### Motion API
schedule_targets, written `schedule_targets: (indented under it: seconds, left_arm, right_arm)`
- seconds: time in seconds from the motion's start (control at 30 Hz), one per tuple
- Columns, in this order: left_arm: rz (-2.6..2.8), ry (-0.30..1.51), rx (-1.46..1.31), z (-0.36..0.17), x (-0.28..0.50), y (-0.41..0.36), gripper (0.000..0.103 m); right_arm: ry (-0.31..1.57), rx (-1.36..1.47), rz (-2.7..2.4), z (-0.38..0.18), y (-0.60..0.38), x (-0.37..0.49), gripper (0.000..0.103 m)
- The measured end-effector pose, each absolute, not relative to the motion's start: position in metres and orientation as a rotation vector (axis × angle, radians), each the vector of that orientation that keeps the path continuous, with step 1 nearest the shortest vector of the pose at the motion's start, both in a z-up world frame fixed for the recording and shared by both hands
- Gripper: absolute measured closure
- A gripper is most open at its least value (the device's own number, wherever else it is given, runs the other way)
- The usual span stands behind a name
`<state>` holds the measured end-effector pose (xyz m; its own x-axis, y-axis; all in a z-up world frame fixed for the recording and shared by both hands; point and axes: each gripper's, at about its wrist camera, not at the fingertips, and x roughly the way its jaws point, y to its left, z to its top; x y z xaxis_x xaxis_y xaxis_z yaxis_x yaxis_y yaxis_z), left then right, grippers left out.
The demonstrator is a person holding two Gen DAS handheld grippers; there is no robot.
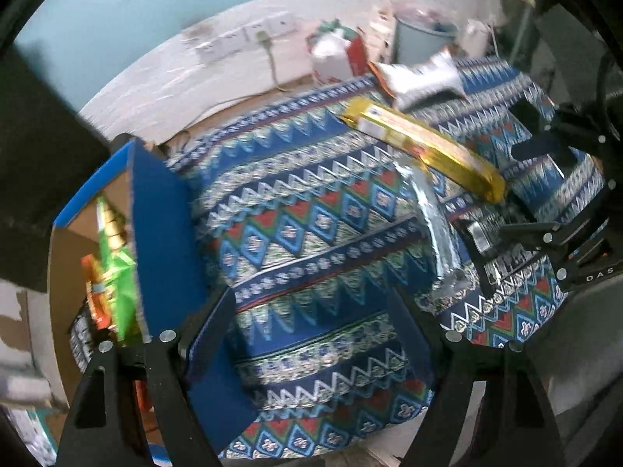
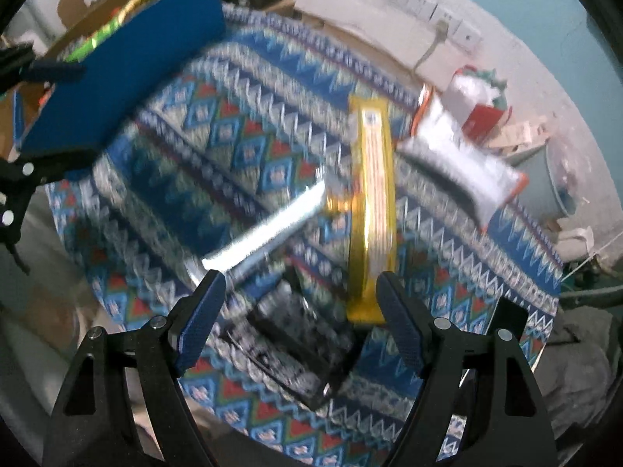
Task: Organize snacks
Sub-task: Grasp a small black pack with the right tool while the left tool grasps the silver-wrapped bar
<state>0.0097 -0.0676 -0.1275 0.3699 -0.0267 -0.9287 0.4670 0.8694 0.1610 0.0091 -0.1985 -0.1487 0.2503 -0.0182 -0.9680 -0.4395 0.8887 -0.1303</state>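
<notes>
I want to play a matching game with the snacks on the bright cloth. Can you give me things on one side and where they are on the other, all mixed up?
Things:
1. gold packet
2. green bag
3. dark packet
4. silver bag with orange ends

Places:
A. standing inside the blue box
B. lying right under the open right tool
C. stretched long across the middle of the cloth
D. at the far edge of the cloth, towards the wall

Pairs: 1-C, 2-A, 3-B, 4-D
</notes>
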Motion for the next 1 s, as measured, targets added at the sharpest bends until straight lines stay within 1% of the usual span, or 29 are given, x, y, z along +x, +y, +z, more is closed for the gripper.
schedule_targets:
  seconds: [0.27,0.47,0.63,0.9,1.0]
  left_arm:
    - [-0.333,1.216,0.47,-0.155,0.013,-0.084,0.021]
    - [-0.315,1.235,0.473,-0.163,0.017,-0.083,0.021]
    - [-0.33,1.249,0.462,-0.165,0.016,-0.086,0.021]
    - [-0.36,1.268,0.469,-0.168,0.012,-0.096,0.021]
    - [-0.365,1.277,0.469,-0.17,0.011,-0.098,0.021]
  right_arm:
    - [1.378,-0.267,0.313,-0.185,-0.227,0.015,0.024]
    - [1.476,-0.138,0.362,-0.212,-0.236,0.022,0.024]
    - [1.529,-0.072,0.349,-0.217,-0.252,0.017,0.024]
    - [1.581,-0.096,0.333,-0.216,-0.261,-0.012,0.023]
    - [1.581,-0.174,0.33,-0.219,-0.251,-0.026,0.023]
